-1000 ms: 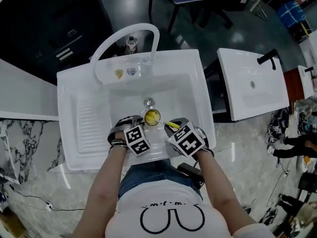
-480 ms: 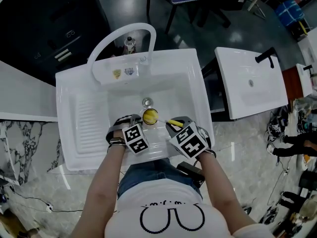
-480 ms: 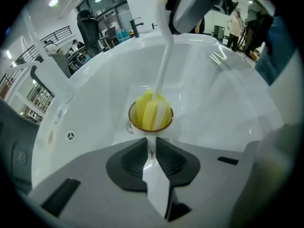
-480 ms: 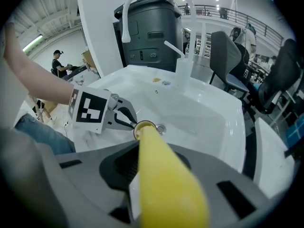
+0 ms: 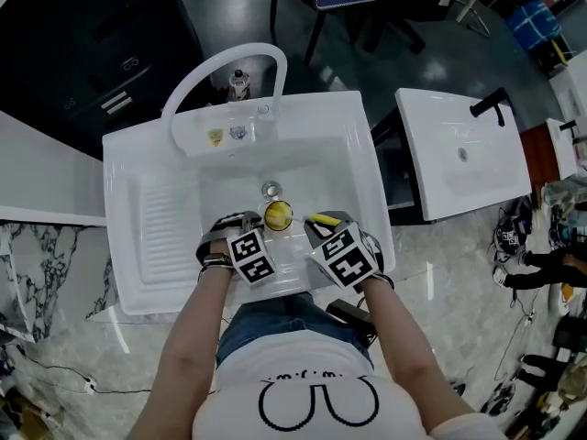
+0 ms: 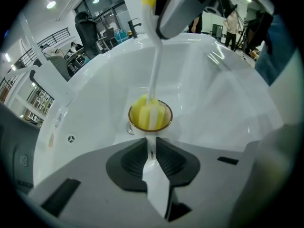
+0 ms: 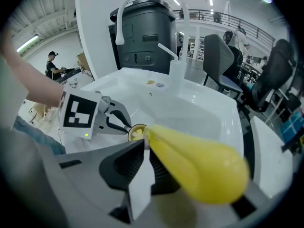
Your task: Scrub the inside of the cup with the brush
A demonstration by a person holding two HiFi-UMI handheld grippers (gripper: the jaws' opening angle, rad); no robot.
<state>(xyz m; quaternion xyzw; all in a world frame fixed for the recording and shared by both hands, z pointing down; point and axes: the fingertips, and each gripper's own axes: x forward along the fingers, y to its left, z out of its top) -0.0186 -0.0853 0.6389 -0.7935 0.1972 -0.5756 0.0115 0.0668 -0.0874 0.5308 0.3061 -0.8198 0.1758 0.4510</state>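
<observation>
**Operator:** Where does the cup sit, and what secures it?

**Technician:** The small round brown-rimmed cup (image 6: 164, 125) stands upright on the floor of the white moulded sink (image 5: 138, 154). It is just beside the round metal drain (image 5: 271, 190), on the side nearer the person. The left gripper (image 6: 151, 148) points steeply down at it. Its jaws stand nearly together, clamped on a thin white part at the cup's near side. The cup body lies directly ahead of the jaw tips, touching them.

**Operator:** And the brush?

**Technician:** The brush (image 6: 154, 65) has a bulbous yellow handle (image 7: 199, 170), a slim white stem and a yellow sponge head (image 6: 148, 115). The right gripper (image 7: 144, 151) has its jaws closed on the narrow front end of the handle. The thick end of the handle trails back toward that gripper's camera. The stem slopes down from the right gripper into the cup mouth. The sponge head sits inside the cup and fills most of the opening.

**Operator:** How do the two grippers stand relative to each other?

**Technician:** They are side by side over the near half of the basin, with the cup between their tips. The ribbed washboard panel (image 5: 165, 227) lies to the left of them. The white arched faucet (image 5: 220, 71) rises at the far rim, well apart from the cup.
</observation>
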